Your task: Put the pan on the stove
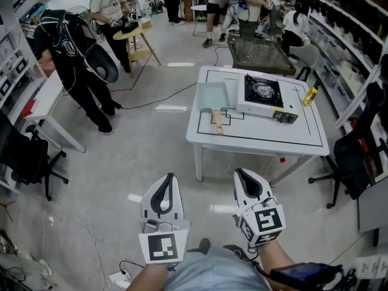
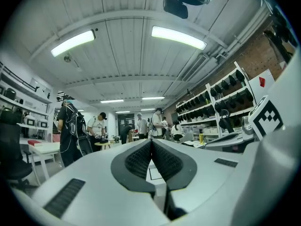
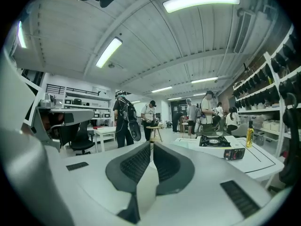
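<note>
A light blue square pan (image 1: 212, 97) with a wooden handle (image 1: 217, 122) lies on the left part of the white table (image 1: 254, 139). Right beside it stands a white portable gas stove (image 1: 262, 93) with a black burner; the stove (image 3: 215, 141) also shows in the right gripper view. Both grippers hang low in front of me, well short of the table. My left gripper (image 1: 170, 177) is shut with nothing between its jaws, its tips (image 2: 151, 142) meeting. My right gripper (image 1: 239, 173) is likewise shut and empty (image 3: 151, 146).
A yellow bottle (image 1: 311, 94) and a small black device (image 1: 285, 117) sit on the table's right part. Office chairs stand at the left (image 1: 27, 156) and right (image 1: 348, 156). A person in black (image 1: 76, 59) stands by a white desk; shelves line the right wall.
</note>
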